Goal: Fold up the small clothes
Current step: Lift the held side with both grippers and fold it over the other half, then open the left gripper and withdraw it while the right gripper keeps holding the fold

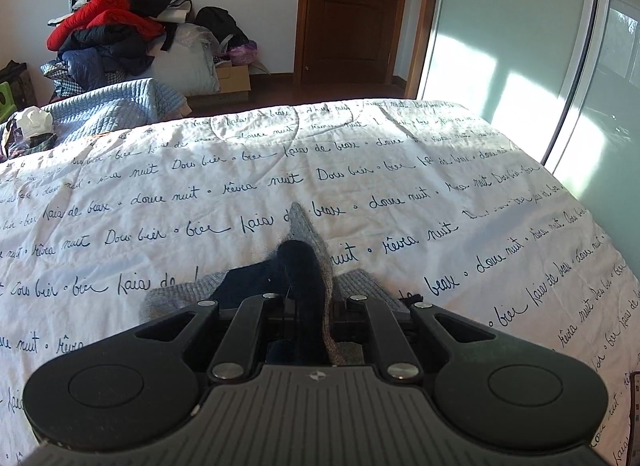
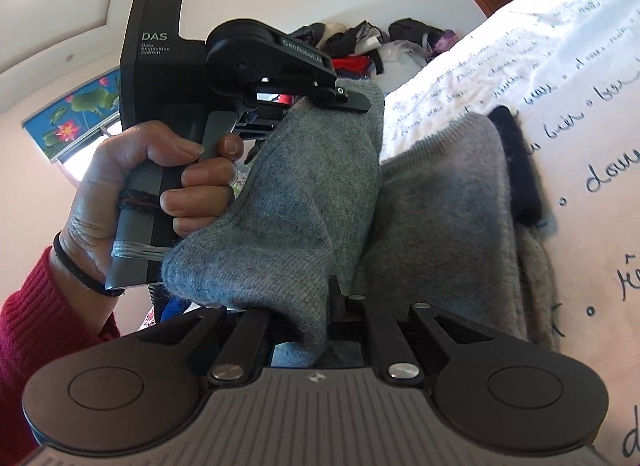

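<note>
**Both tongs lift the garment's edge**

Left tongs (image 1: pixel 310 306) and right tongs (image 2: pixel 320 306) each clench the grey garment (image 2: pixel 440 205), which hangs centre frame above the bed (image 1: pixel 400 185) (its dark trim (image 2: pixel 516 169) shows right of centre). The step looks like raising one edge for a fold; next, carry it across and lay it flat, edges matched.

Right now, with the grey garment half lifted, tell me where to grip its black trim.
Grip the black trim at its free upper end, coming from the quilt side. It runs along the grey garment edge facing open bedding, while the left gripper and right gripper already pinch the raised grey fold on the other side.
</note>
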A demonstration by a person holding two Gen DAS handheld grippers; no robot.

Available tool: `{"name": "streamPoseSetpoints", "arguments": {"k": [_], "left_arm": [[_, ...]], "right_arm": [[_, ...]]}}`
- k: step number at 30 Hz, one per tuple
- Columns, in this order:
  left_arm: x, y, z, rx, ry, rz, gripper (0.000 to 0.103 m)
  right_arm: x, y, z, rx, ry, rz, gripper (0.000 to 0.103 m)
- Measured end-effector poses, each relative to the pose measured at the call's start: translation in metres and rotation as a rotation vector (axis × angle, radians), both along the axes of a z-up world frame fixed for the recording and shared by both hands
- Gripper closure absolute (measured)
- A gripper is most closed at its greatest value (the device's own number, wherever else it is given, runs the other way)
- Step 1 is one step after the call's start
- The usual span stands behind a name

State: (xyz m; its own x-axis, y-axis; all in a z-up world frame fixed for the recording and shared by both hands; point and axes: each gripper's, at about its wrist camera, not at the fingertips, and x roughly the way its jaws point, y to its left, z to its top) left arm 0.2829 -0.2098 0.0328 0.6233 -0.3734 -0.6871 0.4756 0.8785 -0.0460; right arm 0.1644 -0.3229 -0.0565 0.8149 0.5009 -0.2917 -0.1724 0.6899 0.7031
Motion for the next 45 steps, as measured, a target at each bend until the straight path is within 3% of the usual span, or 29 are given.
{"name": "streamPoseSetpoints", "arguments": {"k": [19,26,29,33,39,45], "left_arm": [[0.002,-0.052,-0.035,0.031,0.063,-0.009,0.091],[0.014,-0.051,-0.039,-0.068,0.158,-0.011,0.089],[0.010,-0.055,-0.033,-0.101,0.157,-0.038,0.088],[0.001,-0.059,-0.024,-0.090,0.109,-0.041,0.065],[-0.011,-0.041,-0.012,-0.043,0.030,-0.038,0.044],[-0.033,0.000,-0.012,-0.015,0.001,-0.018,0.041]], "right_arm": [[-0.026,-0.021,-0.014,0.074,0.058,-0.048,0.095],[-0.035,-0.026,-0.017,0.113,0.095,-0.062,0.094],[-0.036,-0.027,-0.019,0.113,0.131,-0.074,0.094],[-0.042,-0.029,-0.018,0.114,0.141,-0.078,0.094],[-0.048,-0.030,-0.015,0.100,0.159,-0.082,0.093],[-0.052,-0.036,-0.013,0.112,0.181,-0.095,0.093]]}}
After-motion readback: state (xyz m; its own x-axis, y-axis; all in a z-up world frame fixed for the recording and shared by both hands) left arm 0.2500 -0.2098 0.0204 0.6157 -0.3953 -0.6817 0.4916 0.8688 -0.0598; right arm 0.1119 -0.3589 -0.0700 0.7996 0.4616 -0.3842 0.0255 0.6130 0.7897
